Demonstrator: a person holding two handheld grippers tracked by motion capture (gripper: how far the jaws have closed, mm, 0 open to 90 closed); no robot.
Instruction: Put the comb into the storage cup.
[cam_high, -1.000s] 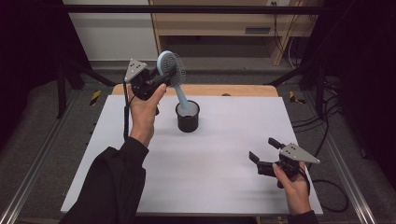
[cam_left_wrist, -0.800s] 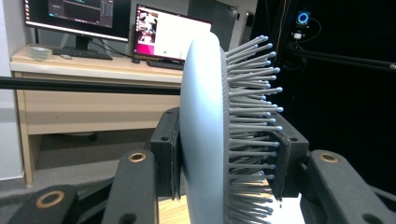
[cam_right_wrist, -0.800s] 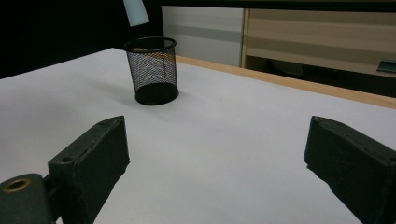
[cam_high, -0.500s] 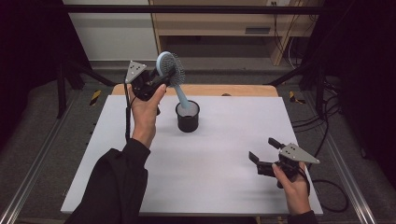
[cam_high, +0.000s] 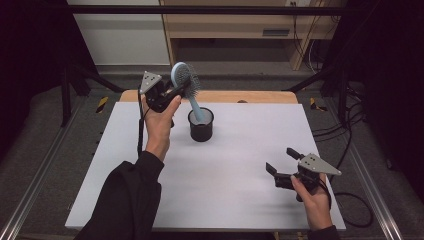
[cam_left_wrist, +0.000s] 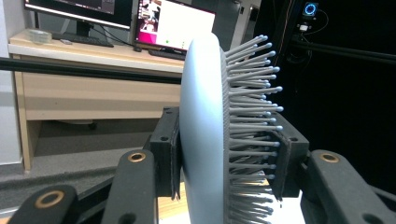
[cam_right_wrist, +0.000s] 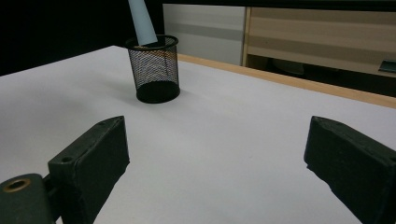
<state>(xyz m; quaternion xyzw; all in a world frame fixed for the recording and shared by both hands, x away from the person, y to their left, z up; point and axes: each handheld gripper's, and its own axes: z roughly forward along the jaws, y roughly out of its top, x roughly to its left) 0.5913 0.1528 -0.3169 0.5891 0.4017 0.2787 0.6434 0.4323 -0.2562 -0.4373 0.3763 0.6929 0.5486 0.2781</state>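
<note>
A pale blue hairbrush (cam_high: 187, 87) stands tilted with its handle down inside a black mesh cup (cam_high: 201, 125) on the white table top (cam_high: 230, 165). My left gripper (cam_high: 176, 91) is shut on the brush head, one pad on its smooth back and the other against the bristles (cam_left_wrist: 250, 116). The brush head (cam_left_wrist: 203, 130) fills the gap between the jaws in the left gripper view. My right gripper (cam_high: 281, 161) rests low near the table's front right, open and holding nothing. From it I see the mesh cup (cam_right_wrist: 155, 70) with the brush handle (cam_right_wrist: 141, 22) poking in.
A wooden strip (cam_high: 250, 96) borders the table's far edge. Behind it stands a light wood desk (cam_high: 235, 22). Metal rails (cam_high: 30, 195) run along both sides, and cables (cam_high: 350, 125) lie on the floor at the right.
My left gripper has sunk a little with the brush, so the handle sits deeper in the cup. The right gripper has stayed put.
</note>
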